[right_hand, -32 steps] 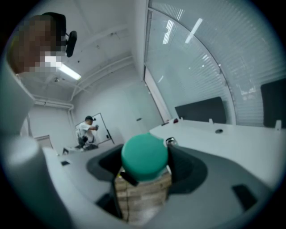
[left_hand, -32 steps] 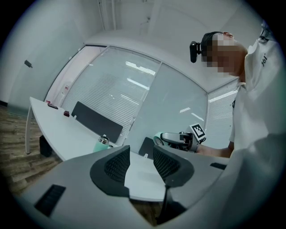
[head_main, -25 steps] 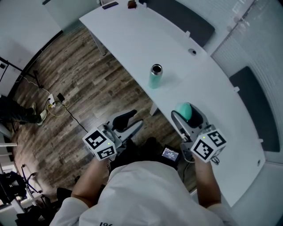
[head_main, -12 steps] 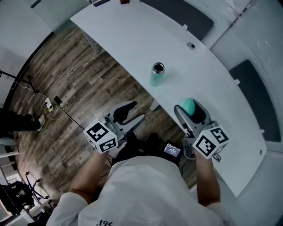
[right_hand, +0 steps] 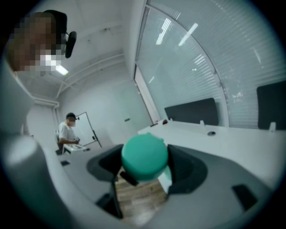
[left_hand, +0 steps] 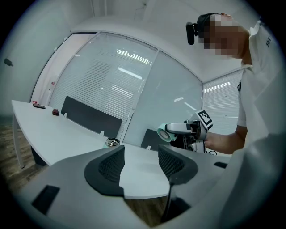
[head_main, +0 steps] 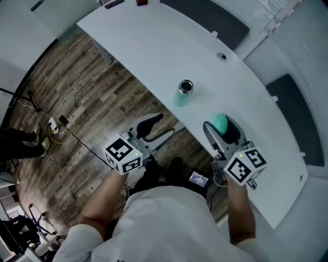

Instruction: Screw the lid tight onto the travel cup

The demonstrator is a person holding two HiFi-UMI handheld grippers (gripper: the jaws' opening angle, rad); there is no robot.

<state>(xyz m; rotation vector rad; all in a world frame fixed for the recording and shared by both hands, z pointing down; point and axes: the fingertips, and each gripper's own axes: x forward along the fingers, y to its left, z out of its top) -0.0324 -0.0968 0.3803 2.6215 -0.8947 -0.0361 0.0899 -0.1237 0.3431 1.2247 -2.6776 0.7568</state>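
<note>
The teal travel cup (head_main: 183,92) stands upright and open-topped near the front edge of the white table (head_main: 154,46); the left gripper view shows its metal rim (left_hand: 111,142). My right gripper (head_main: 220,126) is shut on the teal lid (head_main: 218,122), held over the table edge to the right of the cup and apart from it. The lid (right_hand: 144,156) fills the space between the jaws. My left gripper (head_main: 158,129) hovers over the floor just short of the table edge, level. Its jaws have just been opening, with nothing between them (left_hand: 140,157).
Dark panels (head_main: 205,18) line the table's far side, beside a cable grommet (head_main: 221,56). Small items (head_main: 113,3) lie at the far left end. Cables (head_main: 59,123) trail on the wood floor. A person (right_hand: 68,132) stands in the background.
My left gripper has moved up and right towards the table edge and its jaws stand wider apart. The right gripper still holds the lid and has shifted only a little.
</note>
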